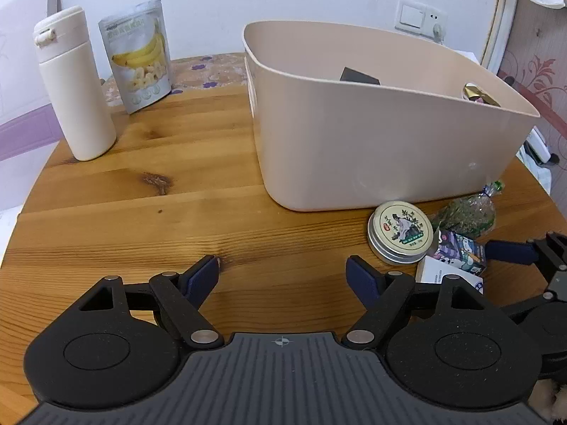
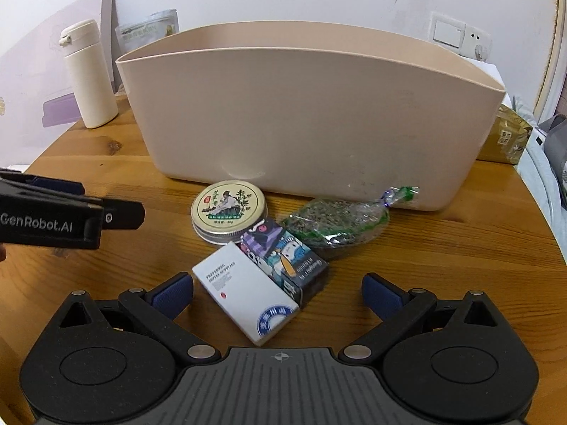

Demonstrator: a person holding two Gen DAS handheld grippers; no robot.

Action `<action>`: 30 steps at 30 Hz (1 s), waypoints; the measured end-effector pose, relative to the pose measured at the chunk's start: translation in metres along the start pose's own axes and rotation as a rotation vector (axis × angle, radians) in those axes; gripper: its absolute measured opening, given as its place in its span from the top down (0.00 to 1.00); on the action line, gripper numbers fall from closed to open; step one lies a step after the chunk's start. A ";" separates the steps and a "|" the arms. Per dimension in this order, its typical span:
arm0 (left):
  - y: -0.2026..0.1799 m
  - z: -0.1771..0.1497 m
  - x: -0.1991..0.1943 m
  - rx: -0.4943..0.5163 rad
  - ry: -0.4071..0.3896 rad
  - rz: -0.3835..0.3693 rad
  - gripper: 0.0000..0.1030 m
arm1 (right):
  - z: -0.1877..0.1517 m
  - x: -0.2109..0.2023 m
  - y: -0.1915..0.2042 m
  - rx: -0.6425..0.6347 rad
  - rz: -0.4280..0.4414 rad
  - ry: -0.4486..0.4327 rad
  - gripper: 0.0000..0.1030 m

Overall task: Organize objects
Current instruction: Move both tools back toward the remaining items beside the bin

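Observation:
A beige plastic bin (image 2: 301,113) stands on the round wooden table (image 1: 177,194); it also shows in the left wrist view (image 1: 354,134) with a dark item and a gold packet inside. In front of it lie a round tin (image 2: 228,210), a clear bag of green dried stuff (image 2: 336,225), a cartoon-printed box (image 2: 283,265) and a white box (image 2: 244,301). My right gripper (image 2: 278,292) is open, its jaws on either side of the white box and the cartoon box. My left gripper (image 1: 283,276) is open and empty over bare wood, left of the tin (image 1: 400,232).
A cream bottle (image 1: 76,88) and a banana-chip pouch (image 1: 138,55) stand at the table's far left. A cardboard parcel (image 2: 506,138) sits beyond the bin's right end. The left gripper's body (image 2: 53,212) juts in at the right view's left.

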State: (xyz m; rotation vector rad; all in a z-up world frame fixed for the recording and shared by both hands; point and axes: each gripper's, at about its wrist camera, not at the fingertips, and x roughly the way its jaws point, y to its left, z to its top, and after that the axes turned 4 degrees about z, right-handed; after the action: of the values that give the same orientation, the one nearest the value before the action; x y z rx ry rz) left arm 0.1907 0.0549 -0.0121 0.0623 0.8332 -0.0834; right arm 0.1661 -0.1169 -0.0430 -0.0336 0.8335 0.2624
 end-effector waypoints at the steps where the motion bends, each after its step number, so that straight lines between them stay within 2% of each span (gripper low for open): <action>1: 0.000 0.000 0.001 0.001 0.003 -0.001 0.22 | 0.001 0.002 0.001 0.001 -0.002 0.002 0.00; 8: -0.005 -0.001 0.007 0.010 0.013 -0.023 0.22 | 0.002 0.005 -0.002 -0.007 -0.030 -0.005 0.00; 21: -0.038 -0.001 0.014 0.075 0.017 -0.102 0.22 | -0.014 -0.011 -0.048 0.056 -0.083 -0.018 0.00; 26: -0.049 0.001 0.016 0.093 0.006 -0.130 0.22 | -0.019 -0.015 -0.054 0.063 -0.078 -0.010 0.00; 30: -0.057 0.004 0.022 0.107 -0.009 -0.121 0.22 | -0.026 -0.026 -0.057 0.066 -0.054 -0.010 0.01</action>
State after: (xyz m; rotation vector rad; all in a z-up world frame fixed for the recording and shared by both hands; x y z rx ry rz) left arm 0.2027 -0.0035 -0.0269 0.1123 0.8225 -0.2420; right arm 0.1448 -0.1807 -0.0454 0.0064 0.8299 0.1838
